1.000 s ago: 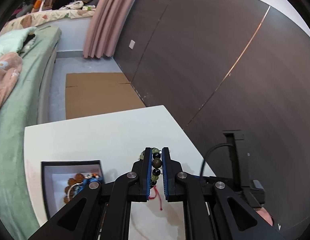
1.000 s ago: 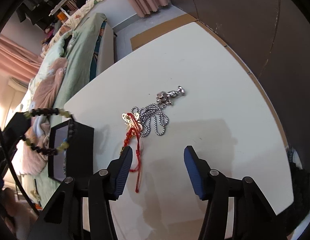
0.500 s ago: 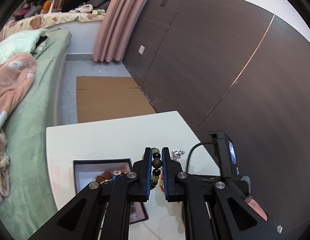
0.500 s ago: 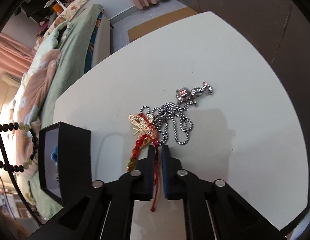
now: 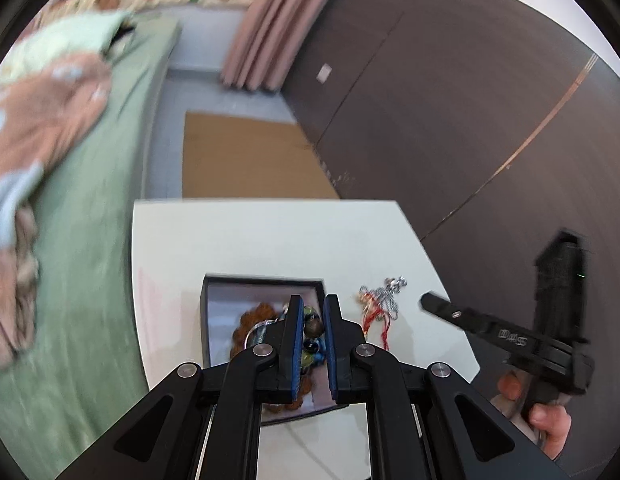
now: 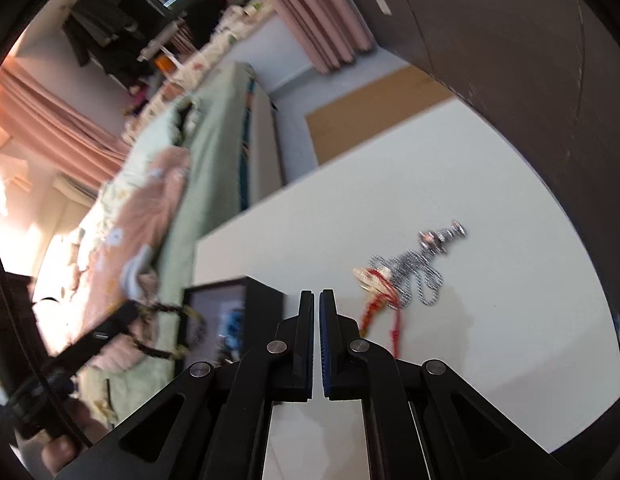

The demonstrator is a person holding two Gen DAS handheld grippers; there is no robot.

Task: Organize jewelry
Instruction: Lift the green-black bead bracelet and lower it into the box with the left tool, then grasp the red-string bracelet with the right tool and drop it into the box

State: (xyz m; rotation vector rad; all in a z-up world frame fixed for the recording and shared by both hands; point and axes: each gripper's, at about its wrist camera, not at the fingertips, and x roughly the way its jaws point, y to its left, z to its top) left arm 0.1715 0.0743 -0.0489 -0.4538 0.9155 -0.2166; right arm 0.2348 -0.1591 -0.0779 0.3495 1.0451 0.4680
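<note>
My left gripper (image 5: pixel 310 304) is shut on a bead bracelet (image 5: pixel 313 326) of dark and green beads and holds it over the open black jewelry box (image 5: pixel 217 292), which has brown beads (image 5: pixel 255 318) and other pieces inside. The bracelet also shows in the right wrist view (image 6: pixel 165 332) beside the box (image 6: pixel 265 300). My right gripper (image 6: pixel 316 300) is shut with nothing visible between its pads, raised above the white table (image 6: pixel 490 320). A red cord with a gold charm (image 6: pixel 376 280) and a silver chain (image 6: pixel 420 268) lie tangled on the table to its right.
The table (image 5: pixel 269 240) stands by a dark wood wall (image 5: pixel 470 100). A green bed (image 5: pixel 89 200) with a pink blanket lies to the left. Brown cardboard (image 5: pixel 245 156) covers the floor beyond the table.
My left gripper has carried the bracelet to above the box. My right gripper closed beside the red cord, then lifted and shifted left; the cord and chain still lie on the table.
</note>
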